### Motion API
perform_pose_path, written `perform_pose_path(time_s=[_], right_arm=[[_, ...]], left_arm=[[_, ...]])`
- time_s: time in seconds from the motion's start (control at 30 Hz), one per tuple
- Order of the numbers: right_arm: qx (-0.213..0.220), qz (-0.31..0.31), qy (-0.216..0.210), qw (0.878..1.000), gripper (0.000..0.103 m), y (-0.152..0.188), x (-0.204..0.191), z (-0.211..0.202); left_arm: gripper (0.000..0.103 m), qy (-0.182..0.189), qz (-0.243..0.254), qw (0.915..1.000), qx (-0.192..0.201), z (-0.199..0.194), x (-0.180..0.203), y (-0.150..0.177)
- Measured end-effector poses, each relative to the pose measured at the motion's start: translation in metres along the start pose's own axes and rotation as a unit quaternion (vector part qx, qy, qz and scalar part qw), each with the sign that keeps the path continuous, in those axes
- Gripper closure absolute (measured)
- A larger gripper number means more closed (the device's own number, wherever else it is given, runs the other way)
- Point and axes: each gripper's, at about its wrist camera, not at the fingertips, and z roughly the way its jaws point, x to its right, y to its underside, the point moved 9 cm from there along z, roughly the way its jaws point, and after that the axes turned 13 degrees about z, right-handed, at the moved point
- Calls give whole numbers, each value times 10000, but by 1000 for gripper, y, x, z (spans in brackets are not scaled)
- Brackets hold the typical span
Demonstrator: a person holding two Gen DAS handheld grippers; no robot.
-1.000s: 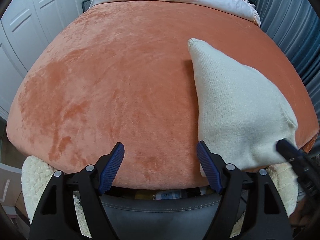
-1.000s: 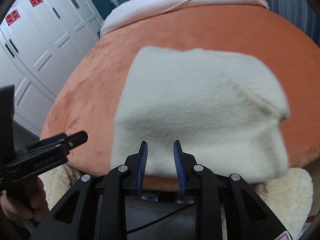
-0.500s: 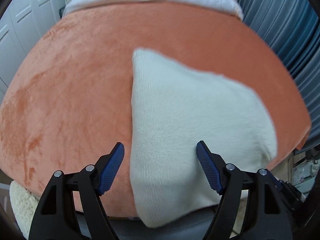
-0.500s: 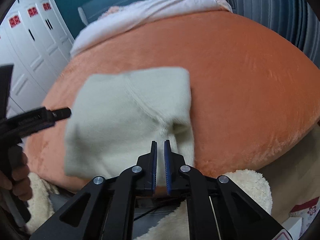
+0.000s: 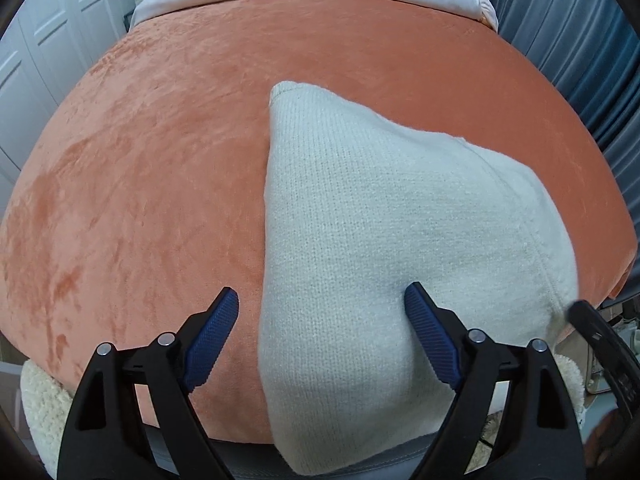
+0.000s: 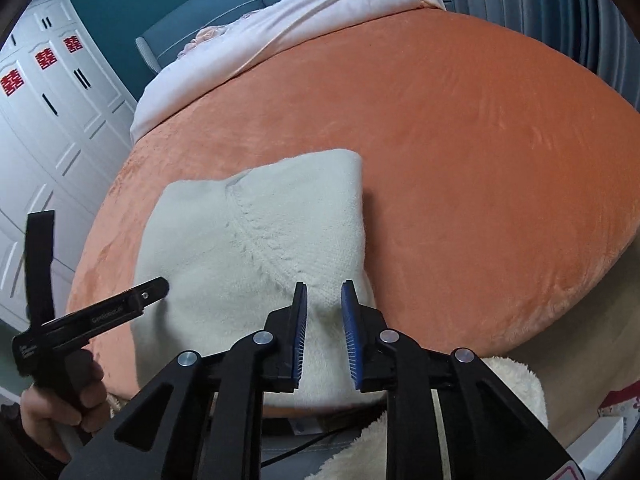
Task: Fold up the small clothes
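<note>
A cream knitted garment (image 5: 384,232) lies folded on the orange plush bed cover (image 5: 152,168), its near edge hanging over the front of the bed. My left gripper (image 5: 320,300) is open wide, its jaws standing either side of the garment's near left part, one over the cover and one on the knit. In the right wrist view the garment (image 6: 248,240) shows a raised seam. My right gripper (image 6: 324,292) is partly open over the garment's near right corner, with knit between the jaws but not pinched. The left gripper's body (image 6: 104,312) shows at the garment's left edge.
A white duvet (image 6: 288,28) lies bunched at the far end of the bed. White wardrobe doors (image 6: 44,128) stand to the left, grey-blue curtains (image 5: 580,60) to the right. A fluffy cream rug (image 6: 516,384) lies below the bed's front edge.
My right gripper was shut half a second ago and has now opened partway over the garment's corner. The left gripper has stayed open and shifted so the garment sits further right in its view.
</note>
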Motion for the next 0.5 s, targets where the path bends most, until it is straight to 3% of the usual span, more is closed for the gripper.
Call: perform_pose_path(time_s=[0.07,0.1,0.13,0.17,0.2,0.27,0.33,0.4,0.47,0.5], right_arm=[[-218,93,56,9997,61,1,1,24],[-294,106,81,9995,61,0,1,31],[-302,91,123,9994,66,-3,0,35],[-202,29,48,9998,89,-8,-4,32],[-36,-72,-117,9999,95,-13,-14,23],[456,-212,-463,9977,97,-31,-30,-5],[686,-210,-657,9953,98,-41,-31,-22],[464,-104,-550,9974,98,-38,-17,-5],[-217,-107,-6,9997,97,-20,12,44],[-284,10,14,9996,97,-14,22,53]], left_arm=[[19,8,-22,10000,-38,1,-1,0],[19,5,-35,10000,-41,0,-1,-1],[19,-20,-33,10000,-41,0,-3,-2],[19,-33,-27,10000,-47,0,-3,-3],[19,-32,-31,10000,-34,0,-4,-3],[17,-21,-62,10000,-23,0,-5,-5],[16,-32,-54,10000,-27,3,-5,-5],[15,-32,-37,10000,-47,7,-5,-5],[14,75,-18,9999,-94,10,-1,-4],[14,-5,-4,10000,-53,9,-2,-4]])
